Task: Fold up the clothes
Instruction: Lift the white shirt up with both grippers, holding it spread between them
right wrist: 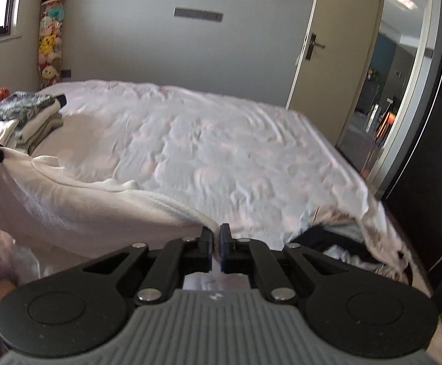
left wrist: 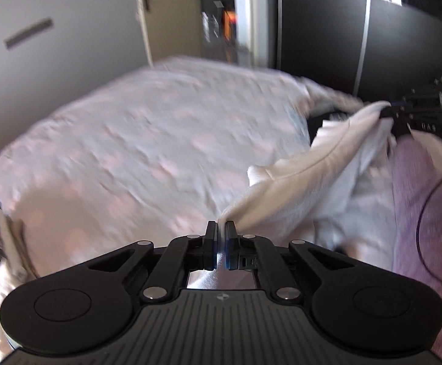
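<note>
Now the white garment (right wrist: 78,200) hangs stretched above the bed (right wrist: 221,152), one edge pinched tight in the left claw (left wrist: 221,228), the other in the right claw (right wrist: 216,232). Folded clothes (right wrist: 29,115) are stacked near the bed's far left corner.

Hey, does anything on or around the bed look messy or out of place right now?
Yes. At the bed's near right corner, the bedspread is rumpled and pulled aside, and a jumble of dark and light clothes shows there. The folded stack at the far left looks neat.
</note>
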`<state>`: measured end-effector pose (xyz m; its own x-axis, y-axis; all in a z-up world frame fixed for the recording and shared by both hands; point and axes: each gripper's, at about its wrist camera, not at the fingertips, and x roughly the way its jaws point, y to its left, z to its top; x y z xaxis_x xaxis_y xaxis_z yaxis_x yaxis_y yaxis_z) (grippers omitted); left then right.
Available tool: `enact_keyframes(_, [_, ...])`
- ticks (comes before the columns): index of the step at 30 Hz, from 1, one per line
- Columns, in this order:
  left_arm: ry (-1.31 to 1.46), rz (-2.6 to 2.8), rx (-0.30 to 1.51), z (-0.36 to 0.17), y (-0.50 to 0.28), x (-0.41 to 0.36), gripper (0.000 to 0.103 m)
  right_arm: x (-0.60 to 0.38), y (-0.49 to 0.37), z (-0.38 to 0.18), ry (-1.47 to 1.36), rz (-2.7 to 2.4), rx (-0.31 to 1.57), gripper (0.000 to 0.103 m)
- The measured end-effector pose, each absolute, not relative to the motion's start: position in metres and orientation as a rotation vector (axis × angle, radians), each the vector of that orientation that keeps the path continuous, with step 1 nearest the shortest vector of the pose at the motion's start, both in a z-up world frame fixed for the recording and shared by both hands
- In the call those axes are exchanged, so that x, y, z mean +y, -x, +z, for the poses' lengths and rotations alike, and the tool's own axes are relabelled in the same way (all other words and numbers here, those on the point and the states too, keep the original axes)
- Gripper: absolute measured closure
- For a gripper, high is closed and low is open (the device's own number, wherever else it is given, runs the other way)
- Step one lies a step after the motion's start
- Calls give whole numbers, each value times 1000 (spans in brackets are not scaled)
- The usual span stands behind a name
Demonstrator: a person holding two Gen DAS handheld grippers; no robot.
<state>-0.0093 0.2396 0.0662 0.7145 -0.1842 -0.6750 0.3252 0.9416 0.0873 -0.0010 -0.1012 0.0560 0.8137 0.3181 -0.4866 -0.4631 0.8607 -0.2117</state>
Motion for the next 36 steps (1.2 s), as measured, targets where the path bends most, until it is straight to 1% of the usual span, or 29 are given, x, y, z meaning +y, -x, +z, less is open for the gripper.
enact_keyframes(8, [-160,-185,388,185,36,246,101,-87,11,169,291,357,109,98])
enact_keyframes(12, [-162,-179,232,234,63,239,101,-99,25,208,234,326,-9,98])
enact_keyframes(19, [-208,-178,28,294,108,215,101,-117,57,263,209,307,-189,98])
enact_keyframes(25, [-204,-145,-88,339,135,204,101,-119,90,310,237,328,-357,98])
enact_keyframes(29, [-203,-135,-136,354,149,198,101,-118,105,339,258,328,-403,98])
enact_keyframes(31, [-204,-132,-154,358,156,196,101,-121,110,343,255,329,-411,98])
enact_keyframes(36, [-177,-123,-130,350,160,198,101,-126,125,338,235,357,-406,98])
